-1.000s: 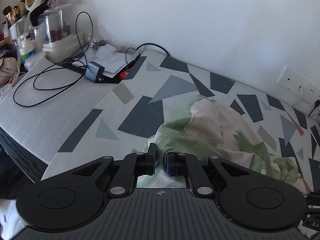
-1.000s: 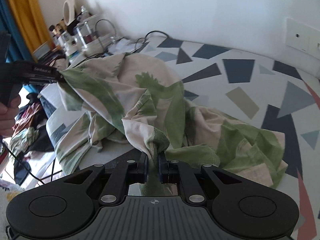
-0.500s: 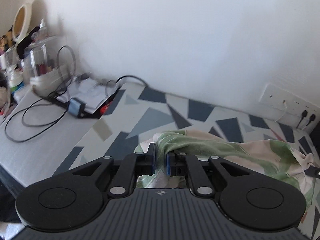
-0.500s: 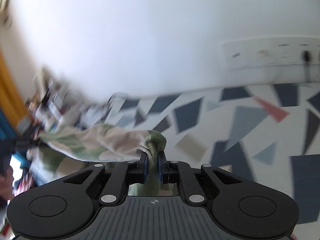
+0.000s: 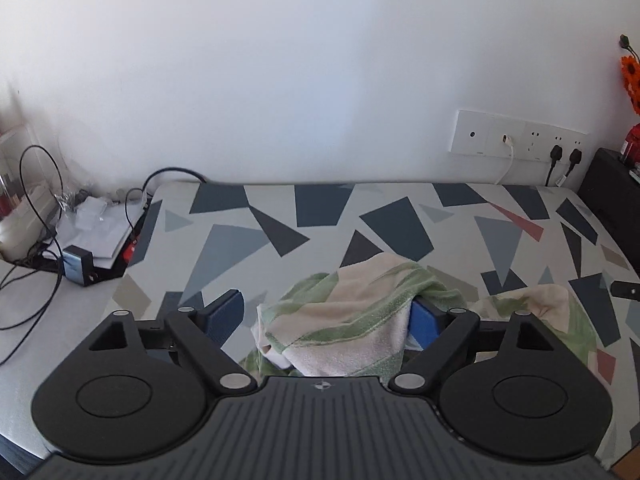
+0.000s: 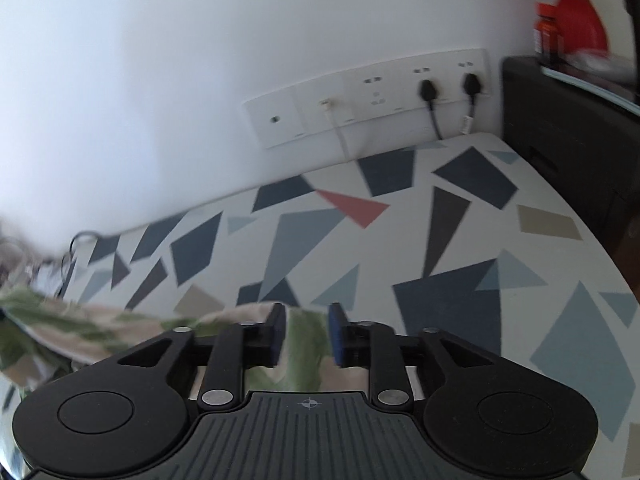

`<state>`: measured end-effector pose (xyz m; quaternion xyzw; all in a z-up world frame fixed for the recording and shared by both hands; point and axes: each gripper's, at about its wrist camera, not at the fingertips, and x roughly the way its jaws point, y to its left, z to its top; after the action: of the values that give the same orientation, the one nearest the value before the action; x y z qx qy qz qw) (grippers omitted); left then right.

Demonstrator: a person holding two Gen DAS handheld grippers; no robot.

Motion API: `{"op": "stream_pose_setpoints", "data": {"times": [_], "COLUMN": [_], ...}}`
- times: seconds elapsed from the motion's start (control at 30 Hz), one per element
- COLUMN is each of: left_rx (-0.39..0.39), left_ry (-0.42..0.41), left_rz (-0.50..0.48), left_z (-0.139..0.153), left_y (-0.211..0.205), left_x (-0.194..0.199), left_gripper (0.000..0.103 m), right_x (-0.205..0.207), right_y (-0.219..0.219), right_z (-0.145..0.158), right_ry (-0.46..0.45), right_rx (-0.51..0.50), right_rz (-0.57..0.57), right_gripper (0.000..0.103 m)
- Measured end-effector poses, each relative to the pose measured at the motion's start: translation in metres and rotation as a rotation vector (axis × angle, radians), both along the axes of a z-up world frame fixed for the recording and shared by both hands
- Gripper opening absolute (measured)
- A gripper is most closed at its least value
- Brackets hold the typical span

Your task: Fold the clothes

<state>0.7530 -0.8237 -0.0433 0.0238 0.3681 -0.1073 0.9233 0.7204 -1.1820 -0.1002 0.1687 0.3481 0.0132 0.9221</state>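
A green-and-cream leaf-print garment (image 5: 352, 312) lies bunched on the bed's geometric-patterned sheet (image 5: 248, 248). My left gripper (image 5: 324, 316) hangs over the garment's near end with its jaws opening wide. The cloth sits loose between them, leaning on the right blue pad (image 5: 424, 320), while the left pad (image 5: 224, 312) is bare. In the right wrist view, the right gripper (image 6: 306, 332) has its jaws opening a little. A green strip of the garment (image 6: 306, 344) runs slack between the pads and trails off to the left (image 6: 80, 328).
A white wall with a socket strip (image 5: 516, 138) and plugged cables backs the bed. At the left are a grey surface, a charger (image 5: 78, 266), papers and looped cables. A black cabinet (image 6: 568, 140) with a red vase (image 6: 576, 20) stands at the right.
Both grippers swung toward the wall, pulling the garment out between them. Both were shut on the cloth; now the left jaws stand wide and the right jaws have parted, leaving the cloth loose.
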Motion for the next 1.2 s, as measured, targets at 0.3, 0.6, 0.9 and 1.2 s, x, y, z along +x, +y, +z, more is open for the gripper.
{"op": "stream_pose_setpoints", "data": {"times": [0.3,0.6,0.9,1.2], "left_rx": [-0.092,-0.146,-0.086,0.023], "left_ry": [0.063,0.034,0.228,0.264], "left_rz": [-0.122,-0.264,-0.229,-0.377], "left_z": [-0.008,-0.011,-0.080,-0.104], "left_y": [0.036,0.076,0.101,0.044], "left_x": [0.001,0.003,0.013,0.000], "left_gripper": [0.094,0.102,0.102,0.102], "right_x": [0.017,0.064,0.087,0.048], "right_y": [0.170,0.283,0.126,0.041], "right_z": [0.011,0.021,0.038,-0.007], "right_ry": [-0.122,-0.144,-0.113,0.129], "right_rx": [-0.177,-0.270,-0.036,-0.038], "right_rz": [0.477,0.625,-0.057,-0.322], "right_gripper": [0.071,0.009,0.007,0.034]}}
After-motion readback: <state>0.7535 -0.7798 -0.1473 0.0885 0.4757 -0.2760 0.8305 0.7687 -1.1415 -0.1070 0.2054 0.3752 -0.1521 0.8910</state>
